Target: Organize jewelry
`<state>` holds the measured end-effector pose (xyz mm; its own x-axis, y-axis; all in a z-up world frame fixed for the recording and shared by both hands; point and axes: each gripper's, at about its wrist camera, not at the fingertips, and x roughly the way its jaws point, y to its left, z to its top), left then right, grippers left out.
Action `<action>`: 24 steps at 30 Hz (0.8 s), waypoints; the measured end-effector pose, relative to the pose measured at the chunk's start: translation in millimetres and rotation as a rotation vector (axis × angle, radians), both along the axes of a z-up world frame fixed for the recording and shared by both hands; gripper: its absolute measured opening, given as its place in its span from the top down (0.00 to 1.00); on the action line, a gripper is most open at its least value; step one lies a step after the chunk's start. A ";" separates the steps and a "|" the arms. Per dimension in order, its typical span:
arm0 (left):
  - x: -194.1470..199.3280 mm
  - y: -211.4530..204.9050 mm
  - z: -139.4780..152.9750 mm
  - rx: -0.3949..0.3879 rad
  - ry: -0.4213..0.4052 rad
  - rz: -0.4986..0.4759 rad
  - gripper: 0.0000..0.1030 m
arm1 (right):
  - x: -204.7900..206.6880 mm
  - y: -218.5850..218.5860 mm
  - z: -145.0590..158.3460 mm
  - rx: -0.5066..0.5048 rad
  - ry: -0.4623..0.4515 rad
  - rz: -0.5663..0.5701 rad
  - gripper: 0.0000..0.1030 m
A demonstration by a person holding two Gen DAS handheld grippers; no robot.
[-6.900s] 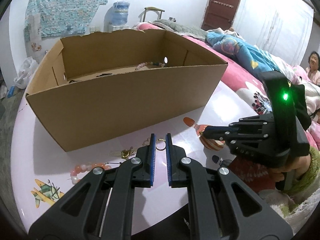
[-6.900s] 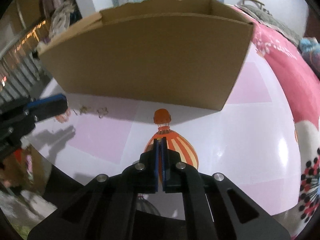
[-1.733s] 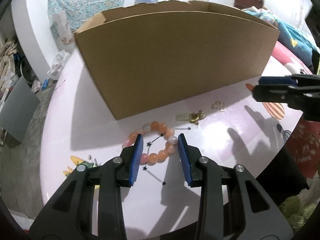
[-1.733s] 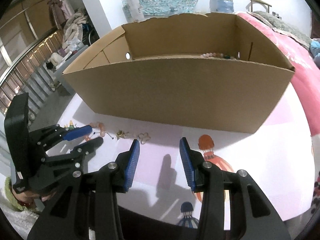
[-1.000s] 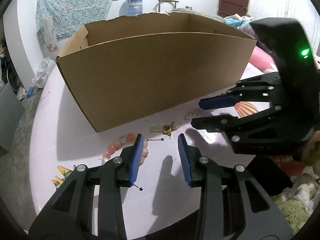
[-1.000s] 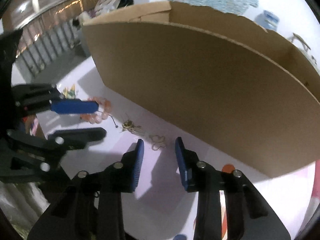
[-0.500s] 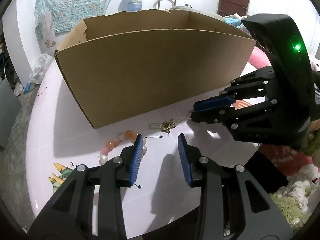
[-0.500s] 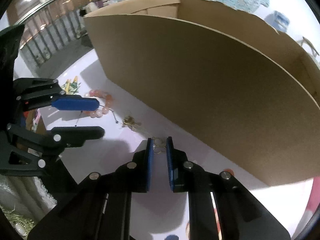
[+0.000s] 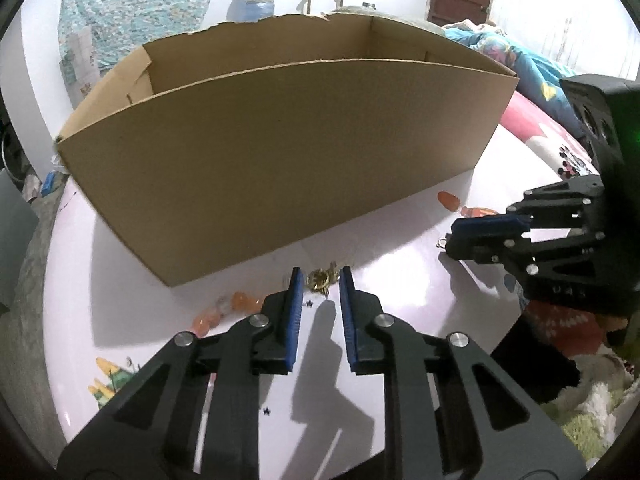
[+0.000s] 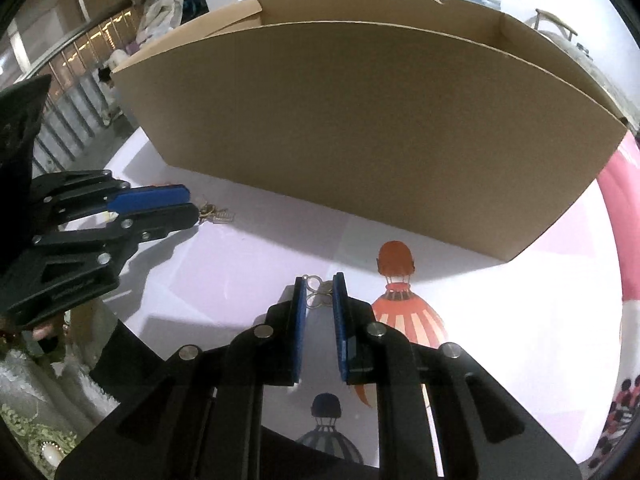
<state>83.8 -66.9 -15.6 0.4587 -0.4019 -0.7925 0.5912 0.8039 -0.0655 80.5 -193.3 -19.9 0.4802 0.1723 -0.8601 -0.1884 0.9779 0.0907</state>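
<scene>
My left gripper (image 9: 320, 278) points down at the table, just in front of the cardboard box (image 9: 280, 152). Its jaws are closing with a small gold charm (image 9: 320, 280) between the blue pads; I see no firm press on it. An orange bead bracelet (image 9: 240, 302) lies just left of those fingers. My right gripper (image 10: 319, 282) is shut on a silver piece of linked rings (image 10: 318, 294), which pokes out at the fingertips. In the left wrist view the right gripper (image 9: 452, 240) stands at the right, with a ring showing at its tip.
The box (image 10: 360, 132) is open-topped and its tall front wall spans most of both views. The white and pink table (image 10: 248, 272) carries printed balloon pictures (image 10: 400, 304). Pink bedding (image 9: 532, 128) lies beyond the table's right edge. A person's hand (image 10: 40, 332) holds the left gripper.
The left jaws have narrowed around the gold charm. The right gripper shut on the silver rings, then moved right with them, away from the left gripper and toward the balloon picture.
</scene>
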 end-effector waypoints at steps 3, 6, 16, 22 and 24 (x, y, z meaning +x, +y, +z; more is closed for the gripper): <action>3.2 -4.9 -2.8 0.020 0.011 -0.011 0.84 | 1.8 2.3 -1.5 0.009 -0.008 -0.002 0.87; 3.4 -10.4 -5.7 0.037 0.024 -0.028 0.85 | -1.6 -1.6 -3.0 0.029 -0.010 -0.006 0.87; 6.9 -15.4 -6.0 0.044 0.030 -0.019 1.00 | -3.9 -16.6 -1.9 0.071 -0.017 -0.011 0.87; 6.3 -10.8 -0.3 0.023 0.013 0.006 1.00 | -6.0 -23.0 -0.2 0.093 -0.021 -0.018 0.87; 5.5 -9.8 2.2 0.005 0.024 -0.001 1.00 | -6.4 -24.9 -0.5 0.099 -0.021 -0.019 0.87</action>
